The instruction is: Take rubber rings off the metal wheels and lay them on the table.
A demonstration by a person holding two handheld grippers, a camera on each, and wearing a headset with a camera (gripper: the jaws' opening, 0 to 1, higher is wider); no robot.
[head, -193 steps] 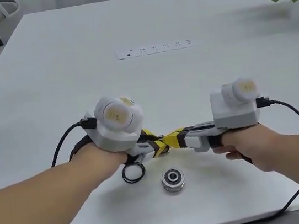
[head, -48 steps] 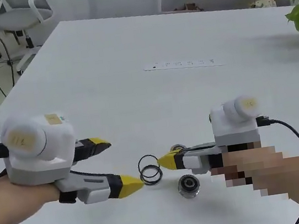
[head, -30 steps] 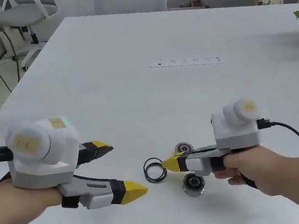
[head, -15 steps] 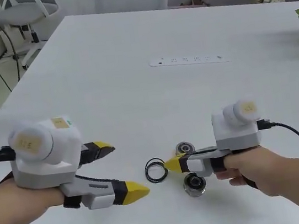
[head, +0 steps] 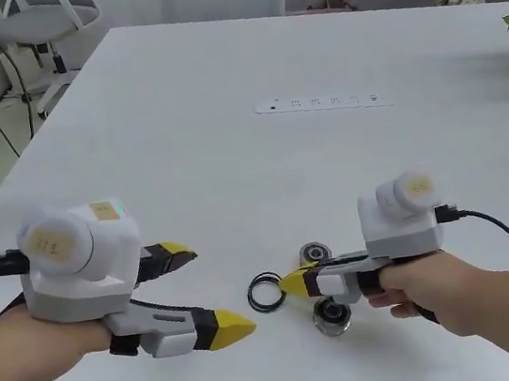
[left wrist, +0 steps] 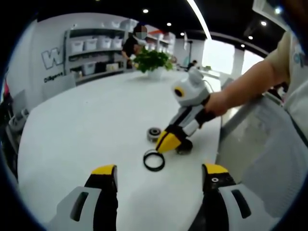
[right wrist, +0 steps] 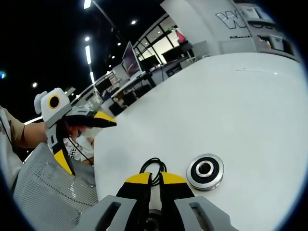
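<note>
Left gripper (head: 204,288): jaws wide apart, holding nothing. Right gripper (head: 291,283): jaws drawn together with nothing seen between them, tips just beside the rubber rings (head: 265,292), which lie flat on the bench (head: 231,156). The head view shows a far metal wheel (head: 315,252) and a near metal wheel (head: 330,315). The right gripper view shows the far one clearly.

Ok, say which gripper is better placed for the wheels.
Likely right: the right gripper, shut, sits beside the far wheel and near wheel; the left gripper, open, is beyond the rubber rings.
</note>
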